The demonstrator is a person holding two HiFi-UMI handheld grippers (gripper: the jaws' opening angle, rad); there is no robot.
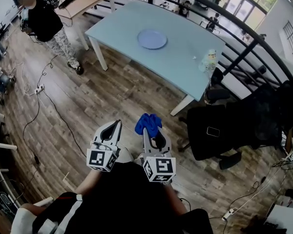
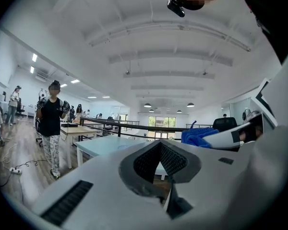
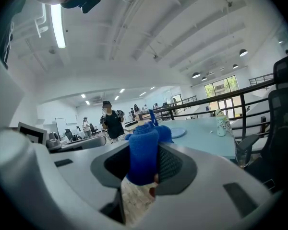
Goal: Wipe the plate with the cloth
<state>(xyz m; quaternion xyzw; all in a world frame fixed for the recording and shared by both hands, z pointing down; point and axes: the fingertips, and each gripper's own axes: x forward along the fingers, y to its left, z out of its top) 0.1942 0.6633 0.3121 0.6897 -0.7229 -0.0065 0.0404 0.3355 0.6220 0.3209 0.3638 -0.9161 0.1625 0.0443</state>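
1. The cloth (image 1: pixel 148 121) is blue, soft and floppy. It's bunched up and pinched in the right tool (image 1: pixel 149 132), with a wad poking out past the tips. The right gripper view shows it squeezed right between the jaws, so that tool is clamped on it.
2. I'd guess it weighs next to nothing and won't slip out. The catch is that a bunched wad wipes with a small patch, so press it flat on the plate rather than dabbing with the tip.
3. The plate (image 1: pixel 152 39) is pale blue and lies flat on the light bench (image 1: pixel 117 26), at about 12 o'clock from the tools and well apart from them. Nothing is on it. It looks smooth and light, so my guess is it'll skate around under a wipe. It may also be breakable, so go easy.
4. The left tool (image 1: pixel 116 126) is pressed together with nothing in it, just beside the right one. It could pin the plate by the rim while the cloth does the work.
5. There's a small patterned bottle (image 1: pixel 209 60) near the bench edge, at about 2 o'clock from the tools and well away from the plate. It shouldn't matter unless the wipe swings wide.
6. A black chair (image 1: pixel 224 126) sits at 3 o'clock near the bench corner, with a dark railing (image 1: pixel 246 35) beyond the bench.
7. A person (image 1: pixel 44 21) stands at 10 o'clock and cables (image 1: pixel 36 113) trail on the wood floor at 9 o'clock. The straight path to the bench looks open.
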